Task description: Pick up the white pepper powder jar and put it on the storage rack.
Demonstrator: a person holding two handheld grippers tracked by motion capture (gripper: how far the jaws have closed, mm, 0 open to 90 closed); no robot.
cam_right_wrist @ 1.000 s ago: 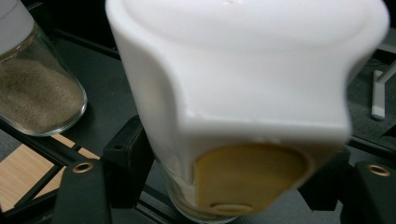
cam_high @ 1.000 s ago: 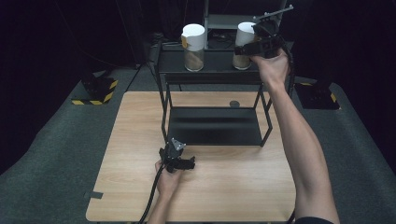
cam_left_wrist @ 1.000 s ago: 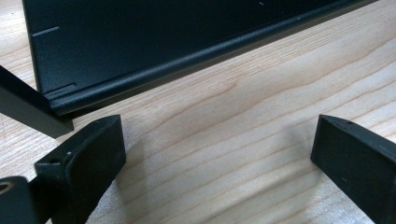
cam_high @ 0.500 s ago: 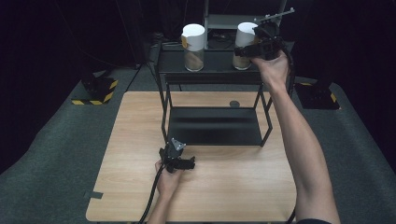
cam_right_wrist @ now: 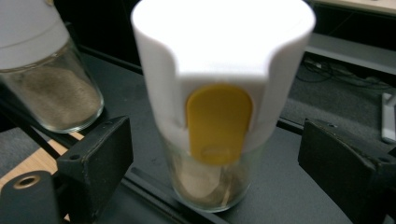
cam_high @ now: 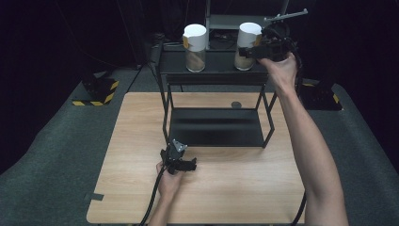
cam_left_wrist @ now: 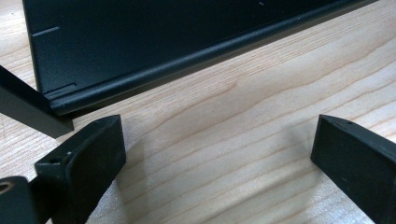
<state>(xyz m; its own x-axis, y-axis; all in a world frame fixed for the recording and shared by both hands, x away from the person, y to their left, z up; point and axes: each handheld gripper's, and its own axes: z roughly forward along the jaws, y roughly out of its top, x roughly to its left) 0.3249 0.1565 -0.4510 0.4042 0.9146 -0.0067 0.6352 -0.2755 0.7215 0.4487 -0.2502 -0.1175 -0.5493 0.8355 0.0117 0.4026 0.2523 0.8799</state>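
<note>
Right gripper view has the jar [cam_right_wrist: 219, 107], glass with a white cap and a yellow tab, standing upright on the black rack's top shelf [cam_high: 216, 77], between the right gripper [cam_right_wrist: 215, 163] jaws, which have just opened; clear gaps show on both sides. A second jar [cam_high: 194, 41] stands well apart along the shelf. Down on the wooden table [cam_high: 131, 141], the left gripper [cam_left_wrist: 217, 163] rests with jaws wide, nothing between them, just before the rack's lower shelf edge.

high: above, forward-down | tool cams: close, sharing rack [cam_high: 216, 80]
</note>
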